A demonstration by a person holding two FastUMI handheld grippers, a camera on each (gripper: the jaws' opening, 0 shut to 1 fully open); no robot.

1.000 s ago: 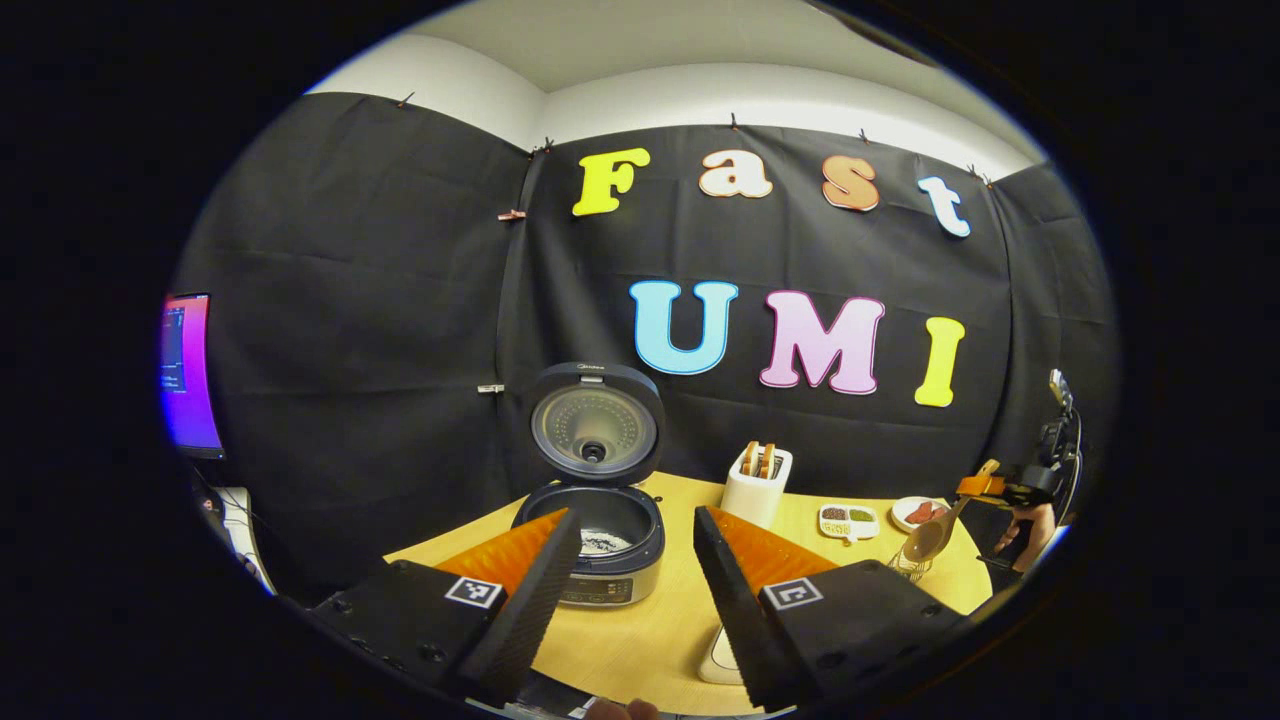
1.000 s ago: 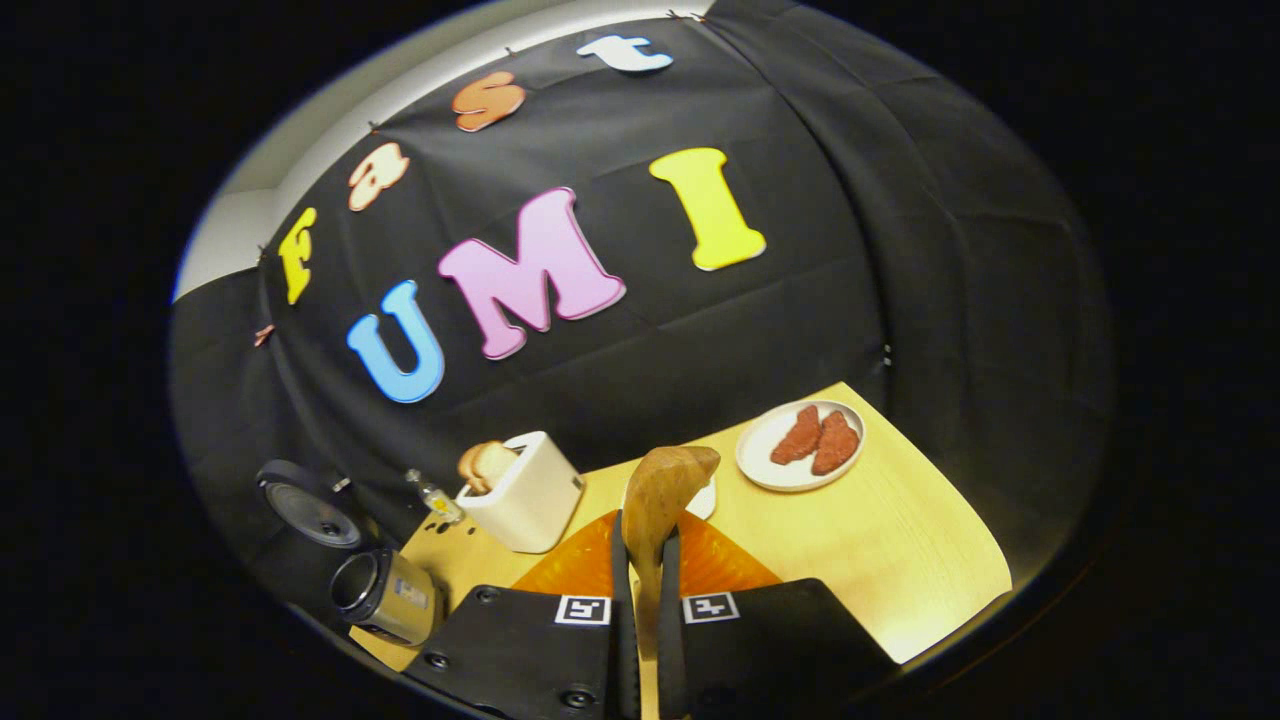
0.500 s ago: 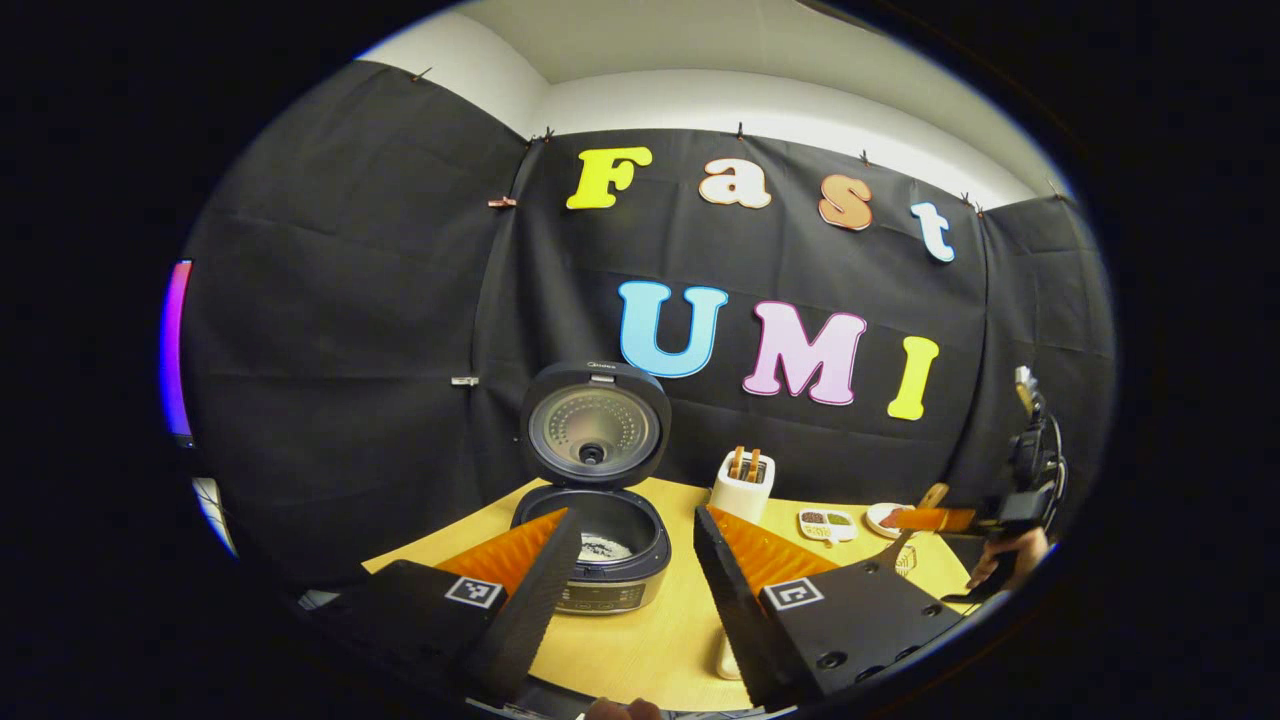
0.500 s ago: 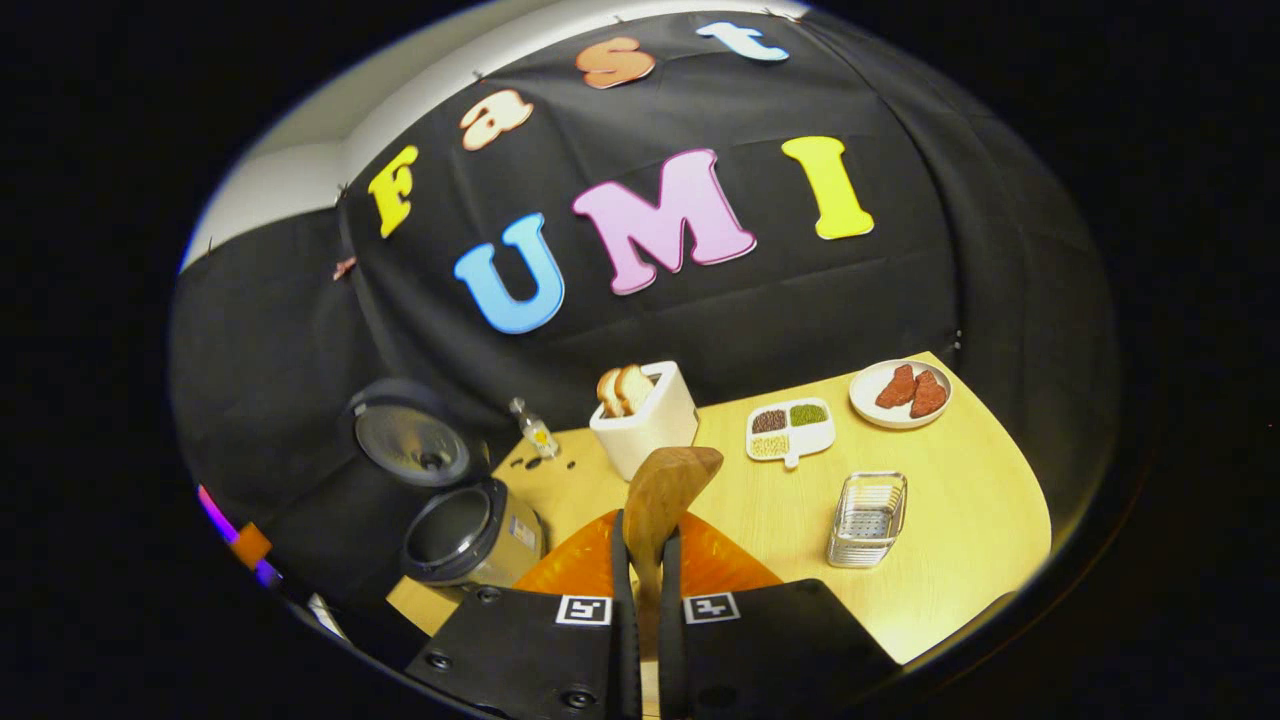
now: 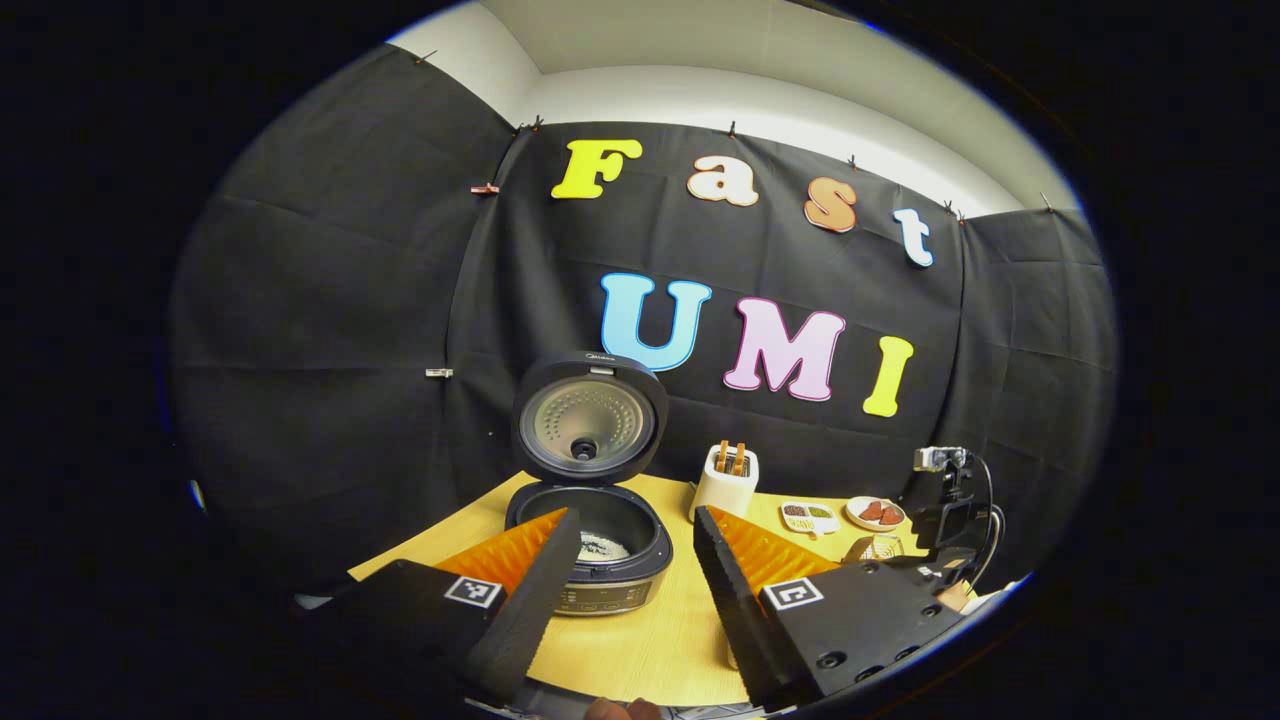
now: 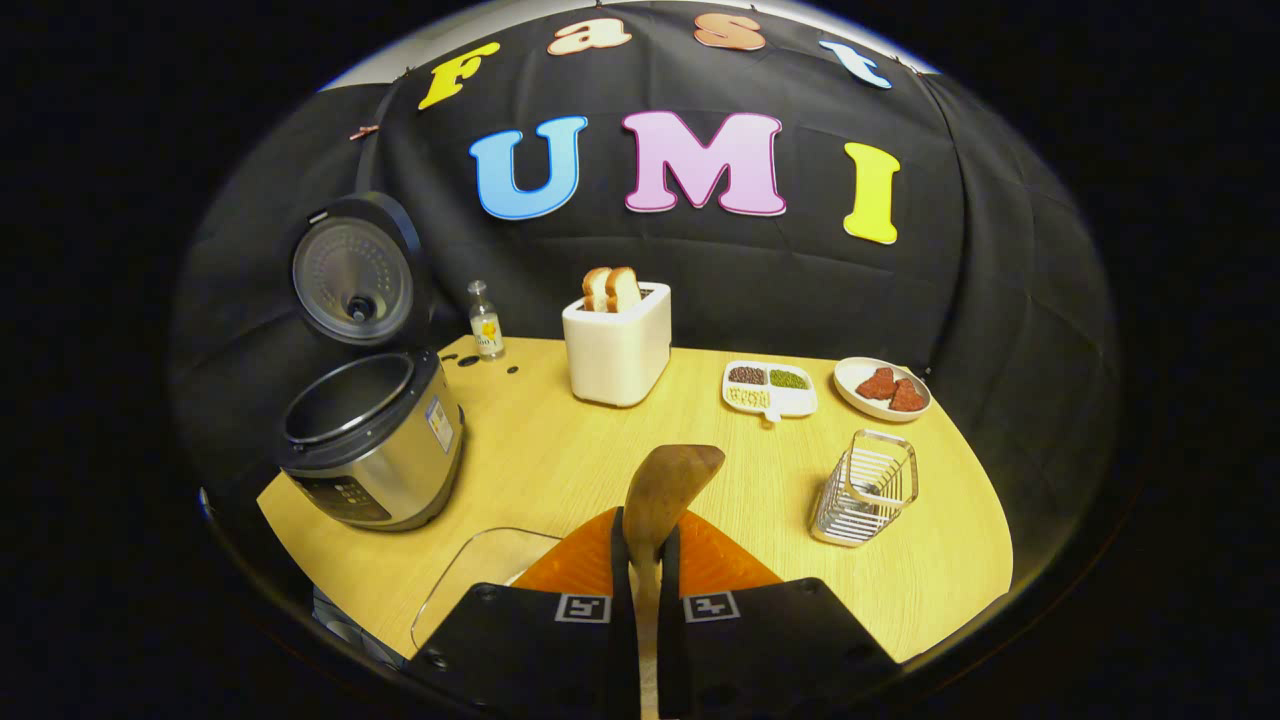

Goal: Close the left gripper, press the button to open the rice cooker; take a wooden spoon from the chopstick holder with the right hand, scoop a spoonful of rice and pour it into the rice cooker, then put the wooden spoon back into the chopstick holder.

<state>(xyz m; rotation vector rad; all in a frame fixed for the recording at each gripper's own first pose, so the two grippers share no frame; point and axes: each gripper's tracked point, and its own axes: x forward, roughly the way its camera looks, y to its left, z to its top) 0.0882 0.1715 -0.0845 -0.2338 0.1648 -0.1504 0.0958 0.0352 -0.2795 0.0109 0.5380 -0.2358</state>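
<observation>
My right gripper (image 6: pixel 640 535) is shut on the handle of a wooden spoon (image 6: pixel 668 482), whose bowl sticks up past the fingertips over the table. The rice cooker (image 6: pixel 372 448) stands to the left with its lid (image 6: pixel 352 270) raised. The wire chopstick holder (image 6: pixel 866 488) stands to the right of the spoon, with nothing in it. In the left gripper view, my left gripper (image 5: pixel 635 520) is open and held back from the open rice cooker (image 5: pixel 590 550), which has some white rice (image 5: pixel 603 547) inside. The right gripper (image 5: pixel 948 505) shows at far right.
On the wooden table (image 6: pixel 560 450), a white toaster (image 6: pixel 615 345) with bread stands at the back. A small bottle (image 6: pixel 486 322), a divided dish (image 6: pixel 770 388) and a plate of red pieces (image 6: pixel 883 387) are along the back. A clear container (image 6: pixel 480 575) lies at the near edge.
The right gripper has swung level with the spoon still in its grip, so the cooker and holder now flank it. The left gripper stays open and has drifted back slightly.
</observation>
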